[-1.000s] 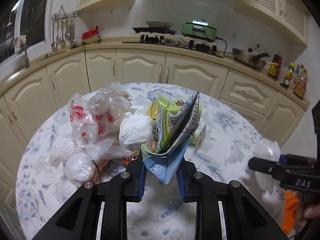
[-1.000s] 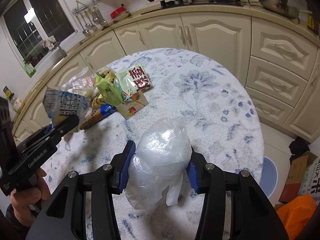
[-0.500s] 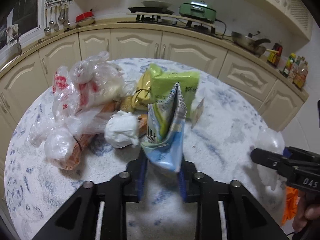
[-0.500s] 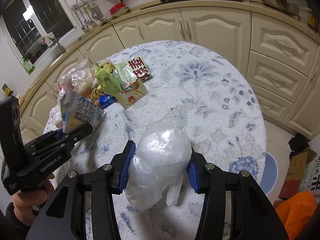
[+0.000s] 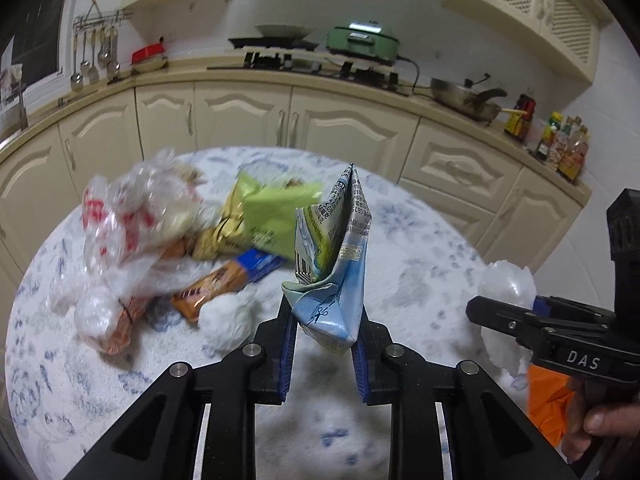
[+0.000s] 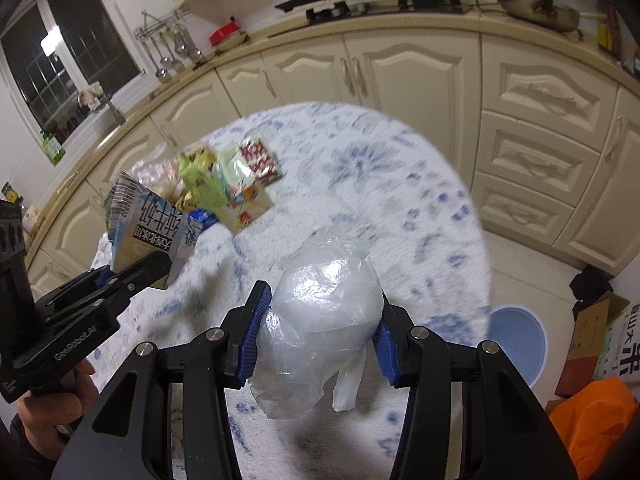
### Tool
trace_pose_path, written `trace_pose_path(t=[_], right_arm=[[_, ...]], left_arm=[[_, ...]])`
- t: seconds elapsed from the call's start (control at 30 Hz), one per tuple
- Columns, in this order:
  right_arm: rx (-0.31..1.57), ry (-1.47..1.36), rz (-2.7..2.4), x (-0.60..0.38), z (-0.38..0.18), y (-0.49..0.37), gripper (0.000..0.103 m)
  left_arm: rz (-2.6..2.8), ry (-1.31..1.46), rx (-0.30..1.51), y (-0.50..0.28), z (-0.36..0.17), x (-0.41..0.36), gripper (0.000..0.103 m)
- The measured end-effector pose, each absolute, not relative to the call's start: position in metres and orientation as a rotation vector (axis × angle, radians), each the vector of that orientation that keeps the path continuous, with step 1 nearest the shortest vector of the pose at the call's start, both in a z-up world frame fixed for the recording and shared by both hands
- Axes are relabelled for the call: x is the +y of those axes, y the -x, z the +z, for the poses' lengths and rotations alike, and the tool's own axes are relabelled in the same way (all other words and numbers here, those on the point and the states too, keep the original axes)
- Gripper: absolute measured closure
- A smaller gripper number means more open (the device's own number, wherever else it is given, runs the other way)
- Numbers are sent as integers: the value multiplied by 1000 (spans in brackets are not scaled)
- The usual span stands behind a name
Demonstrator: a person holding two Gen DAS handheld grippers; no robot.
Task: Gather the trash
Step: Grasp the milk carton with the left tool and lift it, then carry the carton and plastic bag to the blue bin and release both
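Observation:
My left gripper (image 5: 324, 340) is shut on a flattened blue and white milk carton (image 5: 334, 256), which it holds upright above the round table (image 5: 420, 280). The same carton (image 6: 146, 220) shows at the left of the right wrist view, in that gripper. My right gripper (image 6: 318, 332) is shut on a crumpled clear plastic bag (image 6: 320, 320), which bulges between the blue pads; the bag (image 5: 506, 288) also shows at the right of the left wrist view. A pile of trash lies on the table's far left: plastic bags (image 5: 128, 232), a green wrapper (image 5: 272, 216), an orange snack bar (image 5: 224, 280) and a white wad (image 5: 228, 316).
Cream kitchen cabinets (image 5: 248, 120) curve round behind the table, with a stove and a green cooker (image 5: 362, 42) on the counter. To the right on the floor are a blue round bin lid (image 6: 520, 336), a cardboard box (image 6: 600, 344) and an orange bag (image 6: 592, 420).
Both grippers have pulled back a little from the trash pile with their loads. The pile sits farther off in the left wrist view, and the orange snack bar has come into sight.

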State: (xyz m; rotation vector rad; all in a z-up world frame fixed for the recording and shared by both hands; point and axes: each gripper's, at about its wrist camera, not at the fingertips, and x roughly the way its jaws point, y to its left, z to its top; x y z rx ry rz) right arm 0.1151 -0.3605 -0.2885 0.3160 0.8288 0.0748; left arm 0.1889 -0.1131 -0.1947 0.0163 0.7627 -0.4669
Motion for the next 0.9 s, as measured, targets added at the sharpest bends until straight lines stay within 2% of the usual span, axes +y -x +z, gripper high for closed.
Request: trace_pose_path(t=[0.2, 0.47, 0.67, 0.9], right_arm=[[735, -336, 14, -399, -257, -94, 55], [663, -382, -195, -497, -235, -50, 55], [703, -458, -345, -571, -268, -24, 55], [792, -585, -407, -629, -332, -21, 55]], left_arm=[[-561, -36, 696, -185, -169, -148, 82], [-778, -97, 678, -190, -161, -243, 82], [-933, -167, 770, -200, -185, -334, 82], [-1022, -285, 969, -229, -247, -436, 82]])
